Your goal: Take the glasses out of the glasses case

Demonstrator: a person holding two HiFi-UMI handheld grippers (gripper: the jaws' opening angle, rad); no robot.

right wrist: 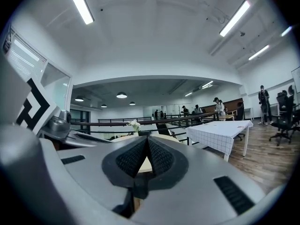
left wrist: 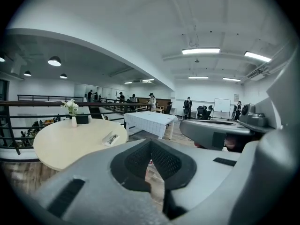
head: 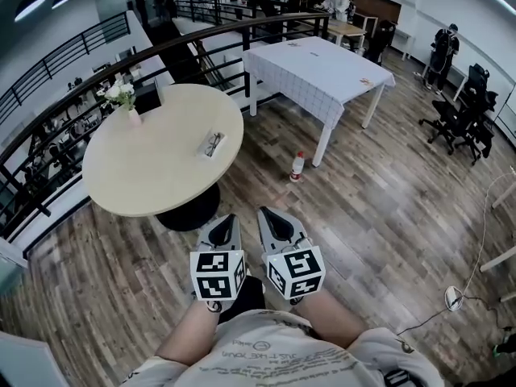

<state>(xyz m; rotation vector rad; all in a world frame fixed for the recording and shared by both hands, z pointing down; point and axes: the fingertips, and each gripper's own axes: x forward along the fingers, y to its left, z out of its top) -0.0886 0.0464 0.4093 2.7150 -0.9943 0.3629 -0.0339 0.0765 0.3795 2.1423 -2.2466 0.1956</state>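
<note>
An open white glasses case (head: 213,144) with dark glasses inside lies on the round beige table (head: 153,176), toward its right side. In the left gripper view the glasses case (left wrist: 111,138) is small and far off on the round table (left wrist: 61,146). Both grippers are held close to the person's body, well short of the table. My left gripper (head: 226,220) (left wrist: 151,143) has its jaws together and empty. Beside it, my right gripper (head: 268,214) (right wrist: 148,139) is also shut and holds nothing.
A vase of white flowers (head: 125,101) stands at the round table's far left. A bottle (head: 297,166) stands on the wood floor beside a white checked table (head: 318,67). A curved railing (head: 97,71) runs behind. Office chairs (head: 459,119) and people are at the far right.
</note>
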